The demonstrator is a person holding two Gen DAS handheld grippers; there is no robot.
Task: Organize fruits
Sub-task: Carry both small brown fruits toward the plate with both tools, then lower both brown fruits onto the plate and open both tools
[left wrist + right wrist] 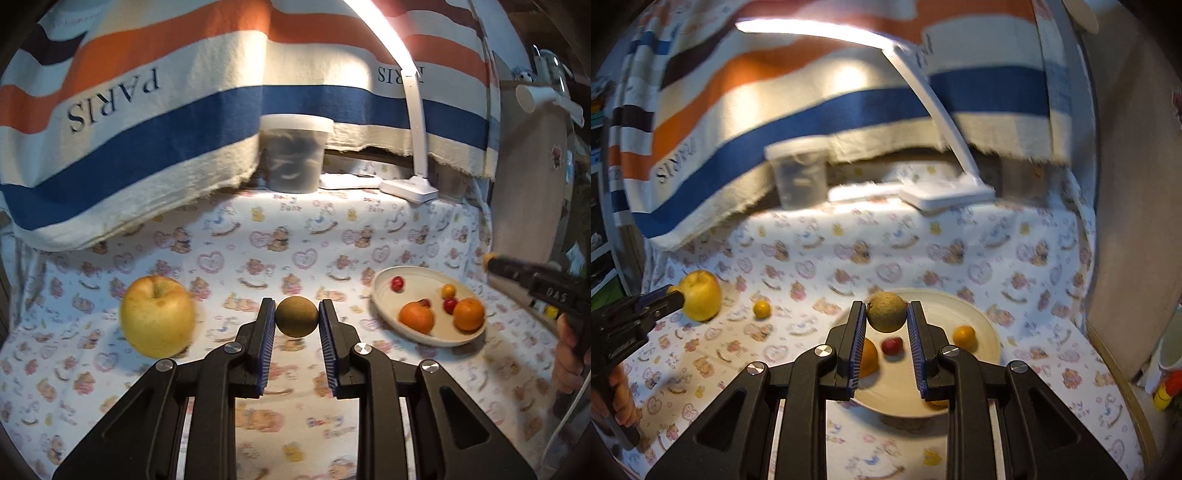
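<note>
My left gripper (297,308) is shut on a round brown fruit (297,317), held above the patterned cloth. A big yellow apple (157,315) lies on the cloth just to its left. At the right, a cream plate (382,295) holds two oranges (468,314) and several small red and yellow fruits (397,283). My right gripper (886,308) is shut on a fuzzy kiwi (886,312) above the plate (964,301), where an orange (964,336) and a red fruit (892,345) lie. A small orange fruit (762,308) sits on the cloth near the apple (700,295).
A white desk lamp (410,184) and a lidded tub (293,155) stand at the back under a hanging striped towel (129,122). A beige panel (1137,221) walls the right side. A hand (567,354) holds the right gripper at the right edge of the left wrist view.
</note>
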